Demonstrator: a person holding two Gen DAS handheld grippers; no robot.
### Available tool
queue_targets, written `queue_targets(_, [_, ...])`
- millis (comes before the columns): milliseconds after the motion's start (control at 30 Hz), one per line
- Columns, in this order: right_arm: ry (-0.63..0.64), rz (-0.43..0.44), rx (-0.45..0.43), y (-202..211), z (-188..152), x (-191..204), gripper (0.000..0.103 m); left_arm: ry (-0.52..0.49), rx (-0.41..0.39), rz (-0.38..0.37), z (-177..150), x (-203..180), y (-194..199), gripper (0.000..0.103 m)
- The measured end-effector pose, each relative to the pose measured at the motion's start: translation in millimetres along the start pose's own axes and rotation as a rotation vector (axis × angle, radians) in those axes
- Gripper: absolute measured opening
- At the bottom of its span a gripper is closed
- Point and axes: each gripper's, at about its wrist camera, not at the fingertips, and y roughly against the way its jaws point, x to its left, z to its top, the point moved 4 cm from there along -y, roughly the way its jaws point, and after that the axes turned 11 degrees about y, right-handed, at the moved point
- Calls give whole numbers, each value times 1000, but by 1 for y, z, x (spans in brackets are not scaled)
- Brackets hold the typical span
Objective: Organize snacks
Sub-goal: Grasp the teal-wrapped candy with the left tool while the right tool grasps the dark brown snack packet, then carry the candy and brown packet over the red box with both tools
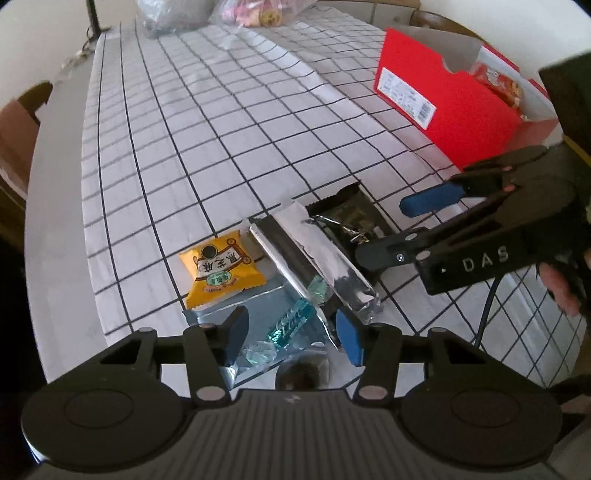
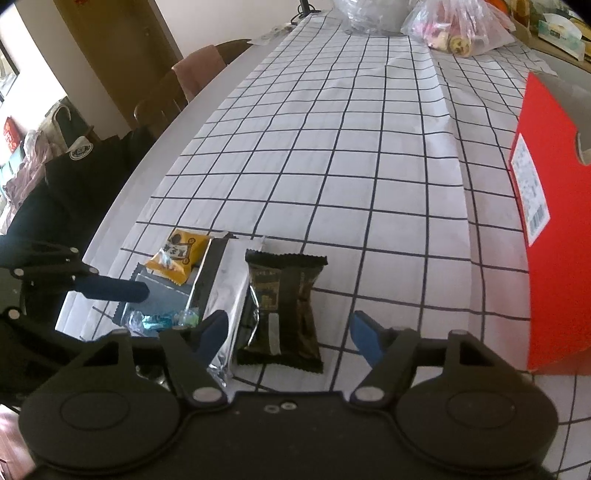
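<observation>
Blue-padded left tongs (image 1: pixel 291 332) hang with their jaws apart over a clear bluish packet (image 1: pixel 273 325) holding teal-wrapped sweets, at the near end of a small cluster of snacks. Landmark for everything is the silver foil packet (image 1: pixel 314 258) at the cluster's middle: the yellow snack pouch (image 1: pixel 221 273) lies just to its left, the bluish packet tucks under its near end, and the dark brown wrapped bar (image 2: pixel 282 314) lies touching its right side. Right tongs (image 2: pixel 288 332) also stand apart, straddling the brown bar without closing on it.

All of these look light, crinkly and slick; the foil would likely slip or crush, so a hold across a packet's middle, or on a crimped end seal, seems safest. A red cardboard box (image 1: pixel 454 107), open with snacks inside, stands well to the right of the foil packet and is probably the destination.

Underneath is a checked cloth (image 1: pixel 221 129) over the bench (image 2: pixel 155 162); plastic bags (image 2: pixel 458 26) sit at its far end, chairs (image 2: pixel 166 99) alongside.
</observation>
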Motion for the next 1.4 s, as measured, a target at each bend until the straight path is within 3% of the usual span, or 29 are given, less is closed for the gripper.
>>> queue_targets(167, [-10,7,3,-7,1,-2,58,30,9,-22,1,3,-5,45])
queue_targets(400, [-21,29,-18,-8,2,1,39,71,32,-57,0,5,-5,20])
queue_targets(567, [-24,16,-29,-6,0,1,32,128,35,-46,-3,8,-5,12])
queue_targets(933, [-18,2,-54,18,-7,6,31,280,23,-42,-12,11,4,12])
queue_targets(1400, [-63,-19,-108,88,-17,-13,31,403,-60,-46,-4,-9,45,12])
